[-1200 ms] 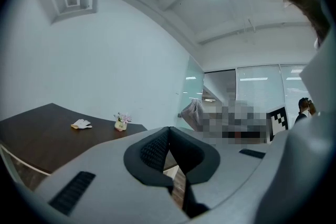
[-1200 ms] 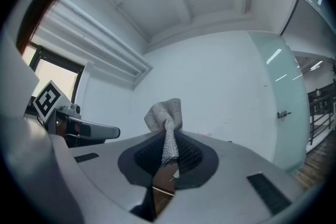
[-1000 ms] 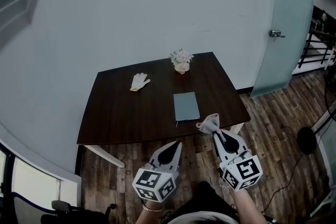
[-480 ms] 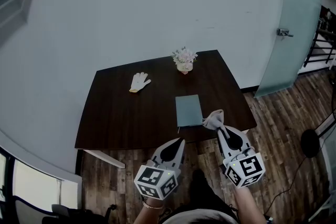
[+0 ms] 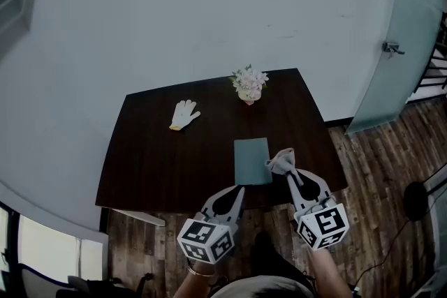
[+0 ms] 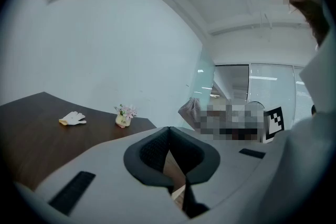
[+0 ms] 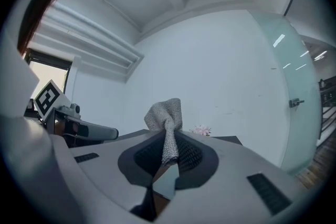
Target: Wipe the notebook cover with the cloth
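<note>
Closer to the table (image 5: 154,164) than a second ago, the right gripper (image 5: 291,179) now carries the cloth (image 5: 281,161) just beside the right edge of the grey-green notebook (image 5: 252,161), where before it hung off the table's near corner. Its jaws are clamped on the cloth's gathered neck, and a loose tuft stands up beyond the tips. The left gripper (image 5: 235,193) hovers at the near table edge below the notebook with its jaws pressed together and nothing between them. The notebook lies flat and closed toward the near right part of the table, well apart from the white glove (image 5: 184,114) and the small flower pot (image 5: 249,84) at the far edge. To wipe well, the right gripper probably needs to tip down so the tuft, not the hard jaw tips, meets the cover, then sweep in long overlapping strokes across it. A thin notebook on a smooth top may slide, so the left gripper could press lightly on a near corner while the pressure stays gentle.
</note>
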`<state>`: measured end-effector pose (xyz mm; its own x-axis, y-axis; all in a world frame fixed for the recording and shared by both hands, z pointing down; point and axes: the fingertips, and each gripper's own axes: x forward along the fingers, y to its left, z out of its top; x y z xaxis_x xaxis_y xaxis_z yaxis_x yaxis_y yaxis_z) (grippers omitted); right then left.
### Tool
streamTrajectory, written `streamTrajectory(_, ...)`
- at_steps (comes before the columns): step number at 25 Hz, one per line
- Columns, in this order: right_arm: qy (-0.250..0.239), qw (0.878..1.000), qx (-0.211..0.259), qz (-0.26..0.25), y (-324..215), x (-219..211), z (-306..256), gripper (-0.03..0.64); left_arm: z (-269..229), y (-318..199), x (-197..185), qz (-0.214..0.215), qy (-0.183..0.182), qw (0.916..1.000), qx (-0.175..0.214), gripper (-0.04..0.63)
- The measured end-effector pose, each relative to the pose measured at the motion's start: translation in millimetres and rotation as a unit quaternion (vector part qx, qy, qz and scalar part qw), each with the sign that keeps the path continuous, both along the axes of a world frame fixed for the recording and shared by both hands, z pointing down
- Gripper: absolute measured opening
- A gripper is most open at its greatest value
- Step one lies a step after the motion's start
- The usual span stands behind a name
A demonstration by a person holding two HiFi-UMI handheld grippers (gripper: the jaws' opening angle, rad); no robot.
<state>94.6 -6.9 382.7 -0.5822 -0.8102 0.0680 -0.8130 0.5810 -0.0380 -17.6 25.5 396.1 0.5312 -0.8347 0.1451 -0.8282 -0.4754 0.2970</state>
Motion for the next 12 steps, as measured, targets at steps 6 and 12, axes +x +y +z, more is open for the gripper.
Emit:
streamTrajectory(6, 0.009, 1.0, -0.007, -0.024, -62.5, -3.8, 6.2, 0.037, 24.5, -53.4, -1.6, -0.017, -0.007, 0.9994, -0.029, 0.018)
streamTrajectory(12, 0.026, 0.998, -0.014, -0.054, -113.0, -9.3, 16.0, 0.037, 46.2, -92.6, -3.7, -0.035, -0.018, 0.9984, -0.04, 0.018)
